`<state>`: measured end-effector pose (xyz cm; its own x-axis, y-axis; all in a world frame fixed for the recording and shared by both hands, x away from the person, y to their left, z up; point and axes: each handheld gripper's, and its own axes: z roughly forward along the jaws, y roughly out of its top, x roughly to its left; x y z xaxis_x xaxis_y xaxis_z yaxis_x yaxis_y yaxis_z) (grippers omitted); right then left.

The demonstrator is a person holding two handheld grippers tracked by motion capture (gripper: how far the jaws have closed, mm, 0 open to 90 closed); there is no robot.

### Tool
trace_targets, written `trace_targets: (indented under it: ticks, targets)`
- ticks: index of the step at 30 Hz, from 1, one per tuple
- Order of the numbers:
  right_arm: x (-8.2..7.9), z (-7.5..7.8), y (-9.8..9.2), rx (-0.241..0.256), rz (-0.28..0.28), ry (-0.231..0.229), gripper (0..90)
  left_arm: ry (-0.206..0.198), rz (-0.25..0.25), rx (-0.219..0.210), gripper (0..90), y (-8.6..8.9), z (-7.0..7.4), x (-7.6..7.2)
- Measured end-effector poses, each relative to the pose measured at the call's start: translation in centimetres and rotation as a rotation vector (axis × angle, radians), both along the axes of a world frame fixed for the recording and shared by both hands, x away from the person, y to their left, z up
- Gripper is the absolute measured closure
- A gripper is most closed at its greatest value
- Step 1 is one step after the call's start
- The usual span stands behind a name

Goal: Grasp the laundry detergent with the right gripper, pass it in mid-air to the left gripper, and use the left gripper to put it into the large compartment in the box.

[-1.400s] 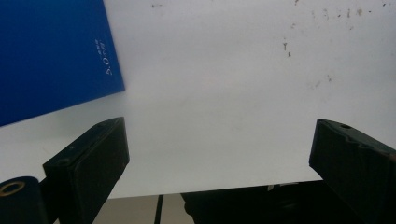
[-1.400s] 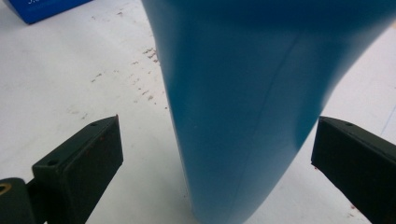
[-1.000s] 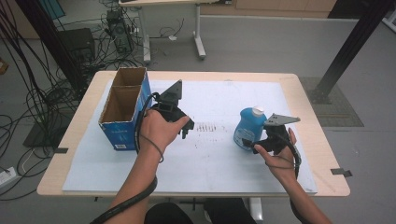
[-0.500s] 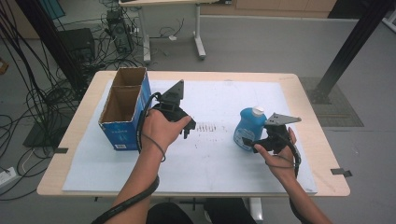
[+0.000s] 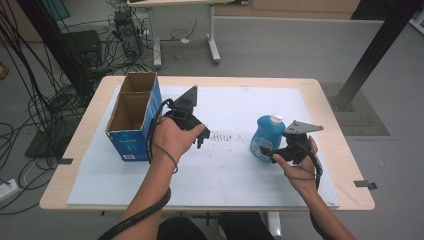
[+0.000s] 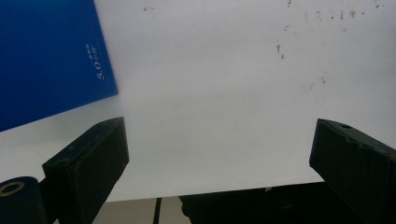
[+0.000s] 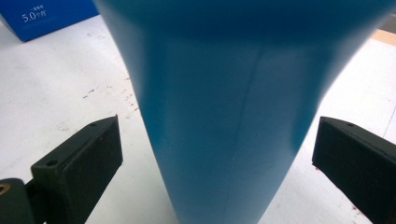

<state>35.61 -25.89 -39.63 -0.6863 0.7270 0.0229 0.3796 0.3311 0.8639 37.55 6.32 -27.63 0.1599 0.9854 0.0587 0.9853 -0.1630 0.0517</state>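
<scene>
In the high view, the blue bottle (image 5: 264, 139) is seen standing right of centre on the white mat (image 5: 235, 175), its white cap uppermost. Over the last second it has stayed in the same place, and the right gripper (image 5: 266, 150), at its lower right, has barely shifted; the approach is judged finished and the grasp not yet made. The left gripper (image 5: 200, 136) has likewise held its place left of centre, just beside the open cardboard box (image 5: 134, 116), whose outer walls are printed blue and whose inside is bare brown board, split into two compartments. The mat is matt, with a patch of dark speckles at the centre.

In the left gripper view, the jaws are spread wide at the lower corners with nothing between them; the pale mat is seen beyond and a flat blue box wall at the upper left.

In the right gripper view, the smooth, glossy plastic bottle (image 7: 233, 116) is shown between the spread jaws, tapering downward in the frame, with a faint moulded seam down its middle. Gaps remain on both sides, so no contact is made.
</scene>
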Motion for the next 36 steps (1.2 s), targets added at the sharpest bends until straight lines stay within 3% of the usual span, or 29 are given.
trace_targets:
  ticks: [36]
  targets:
    - [-0.07, 0.25, 0.07, 0.027, 0.000, -0.025, 1.4, 0.000, 0.003, 0.003, 5.0, 0.13, 0.03, 0.12]
